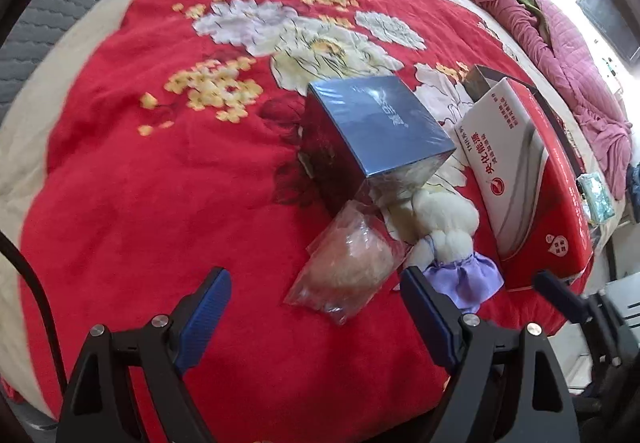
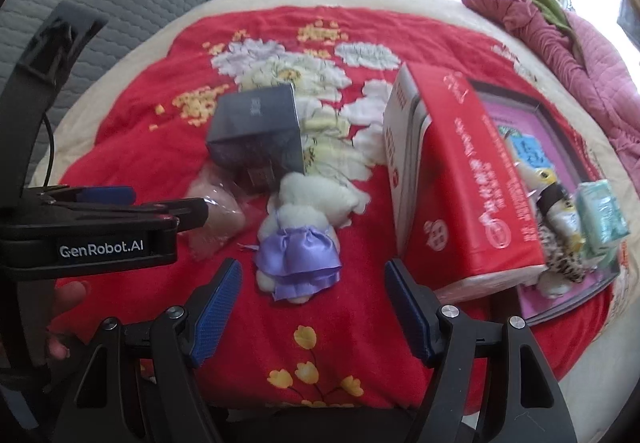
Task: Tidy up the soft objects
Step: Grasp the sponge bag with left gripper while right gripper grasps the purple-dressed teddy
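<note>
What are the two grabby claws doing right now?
Left gripper: open, holding nothing.
Right gripper: open, holding nothing.

Bright daylight, motion blur, fisheye-warped edges

two boxes (image 2: 256, 131) (image 2: 460, 183), one doll (image 2: 304, 235), one bag (image 1: 348, 263)

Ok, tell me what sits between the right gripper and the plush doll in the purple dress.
Nothing visible does. The right gripper is open, and the plush doll lies just ahead of it on bare red blanket. The dark box sits beyond the doll, the red carton to its right.
</note>
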